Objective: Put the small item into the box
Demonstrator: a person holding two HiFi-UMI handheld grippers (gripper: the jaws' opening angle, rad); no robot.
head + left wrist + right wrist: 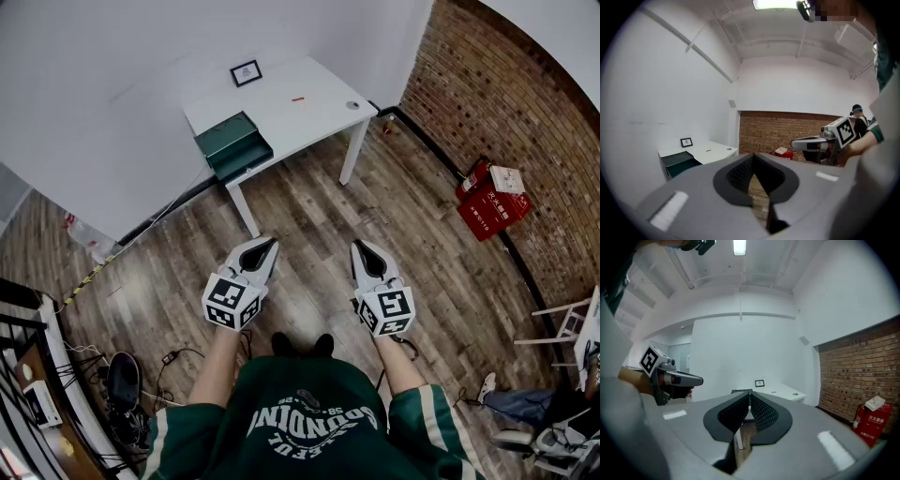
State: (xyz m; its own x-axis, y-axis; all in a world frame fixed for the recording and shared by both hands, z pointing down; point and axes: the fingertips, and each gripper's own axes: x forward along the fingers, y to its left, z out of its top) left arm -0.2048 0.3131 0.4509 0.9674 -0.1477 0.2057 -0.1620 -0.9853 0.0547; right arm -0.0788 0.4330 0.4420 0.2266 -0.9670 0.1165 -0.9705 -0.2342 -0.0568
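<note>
A white table (314,117) stands by the far wall. On its left end sits a dark green box (232,144), also seen in the left gripper view (678,161). A small framed picture (246,72), a small red item (298,97) and a small round grey item (352,105) lie on the tabletop. Well short of the table, both grippers hang over the wooden floor. My left gripper (267,246) (753,157) is shut with nothing in it. My right gripper (361,248) (750,394) is shut and empty too.
Red boxes (492,202) (874,420) stand against the brick wall on the right. A white chair (567,323) and a shoe are at the far right. Cables and a dark bag (122,380) lie on the floor at the lower left.
</note>
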